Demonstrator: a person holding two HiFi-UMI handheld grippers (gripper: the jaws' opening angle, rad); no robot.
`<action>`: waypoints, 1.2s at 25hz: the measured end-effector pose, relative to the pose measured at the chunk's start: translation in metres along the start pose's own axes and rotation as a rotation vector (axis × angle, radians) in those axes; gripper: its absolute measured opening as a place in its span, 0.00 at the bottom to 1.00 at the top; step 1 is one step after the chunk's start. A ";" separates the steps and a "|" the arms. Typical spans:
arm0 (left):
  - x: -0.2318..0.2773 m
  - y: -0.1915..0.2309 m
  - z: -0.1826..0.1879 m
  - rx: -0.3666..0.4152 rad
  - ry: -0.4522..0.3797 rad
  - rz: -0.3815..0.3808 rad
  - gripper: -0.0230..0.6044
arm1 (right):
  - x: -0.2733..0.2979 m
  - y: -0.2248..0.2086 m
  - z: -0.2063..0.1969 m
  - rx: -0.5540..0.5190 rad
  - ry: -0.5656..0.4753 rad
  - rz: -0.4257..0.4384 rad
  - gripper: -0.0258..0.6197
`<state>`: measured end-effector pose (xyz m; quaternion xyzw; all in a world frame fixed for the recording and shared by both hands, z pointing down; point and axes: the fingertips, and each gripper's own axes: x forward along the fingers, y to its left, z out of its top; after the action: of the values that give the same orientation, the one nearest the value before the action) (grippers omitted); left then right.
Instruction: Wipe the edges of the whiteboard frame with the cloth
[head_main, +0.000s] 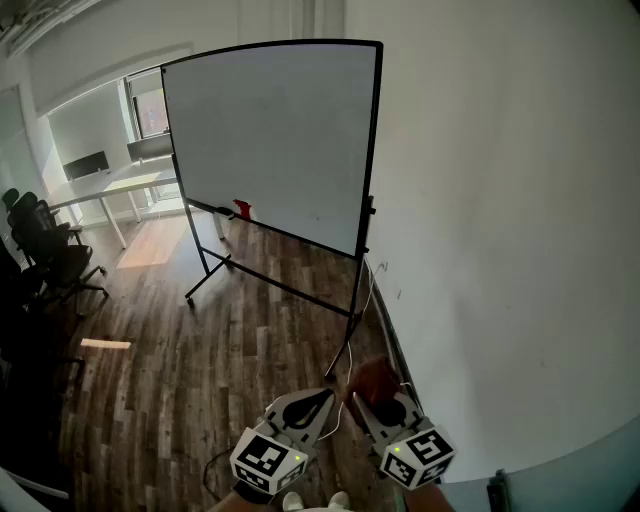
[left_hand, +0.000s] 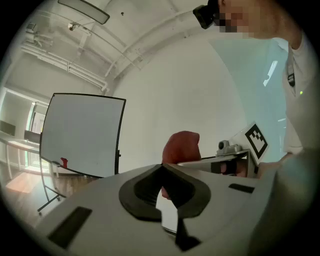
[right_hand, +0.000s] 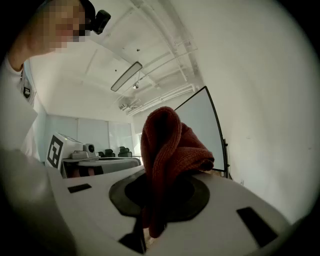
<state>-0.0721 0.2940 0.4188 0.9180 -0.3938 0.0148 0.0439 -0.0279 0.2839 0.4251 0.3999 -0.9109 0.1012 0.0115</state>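
Observation:
A whiteboard (head_main: 270, 130) with a thin black frame (head_main: 370, 150) stands on a wheeled stand some way ahead, beside the white wall. It also shows in the left gripper view as the whiteboard (left_hand: 80, 132) and in the right gripper view as the whiteboard (right_hand: 202, 130). My right gripper (head_main: 368, 403) is shut on a dark red knitted cloth (right_hand: 167, 155), bunched up above its jaws; the cloth (head_main: 372, 380) is low in the head view. My left gripper (head_main: 318, 404) is shut with nothing in it, close beside the right one. Both are far from the board.
A small red object (head_main: 243, 208) sits on the board's tray. A white cable (head_main: 368, 300) trails on the wood floor by the stand's foot. White desks (head_main: 110, 185) and black office chairs (head_main: 50, 250) stand at the left. The white wall (head_main: 500, 200) runs along the right.

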 end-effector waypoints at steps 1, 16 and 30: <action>0.001 -0.002 0.000 0.000 0.001 0.000 0.05 | -0.001 -0.001 0.000 0.000 -0.001 -0.001 0.13; 0.004 -0.013 -0.004 0.004 0.009 -0.004 0.05 | -0.015 -0.004 0.000 0.026 -0.016 0.015 0.13; 0.035 -0.033 0.014 0.036 -0.015 0.014 0.05 | -0.038 -0.032 0.020 -0.017 -0.041 0.025 0.13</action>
<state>-0.0240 0.2900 0.4047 0.9160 -0.4001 0.0153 0.0243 0.0227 0.2860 0.4071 0.3904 -0.9167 0.0852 -0.0049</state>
